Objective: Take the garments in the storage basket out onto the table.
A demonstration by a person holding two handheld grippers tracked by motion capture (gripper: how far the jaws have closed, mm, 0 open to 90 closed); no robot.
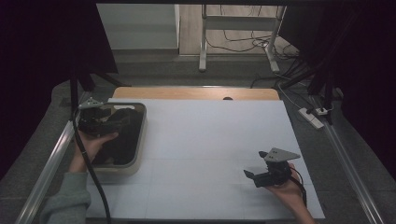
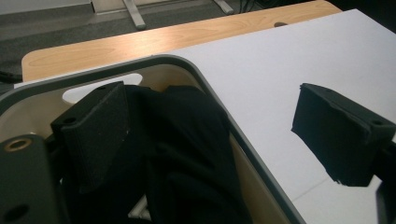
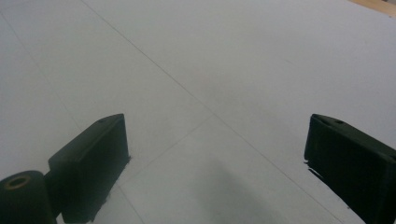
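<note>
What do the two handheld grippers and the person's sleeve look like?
Both the left gripper and the right gripper are black, with flat rectangular jaws and a grey three-cornered plate on top. A black cable trails from the left one. The left sleeve is grey-green.

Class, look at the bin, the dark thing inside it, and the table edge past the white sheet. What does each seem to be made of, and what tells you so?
Bin: probably moulded plastic; smooth cream walls, rounded grey rim, cut-out handle.
Dark bundle: likely soft black cloth; it folds and slumps, matte.
Table edge: wood or wood-look laminate; pale grain lines, slight sheen.
</note>
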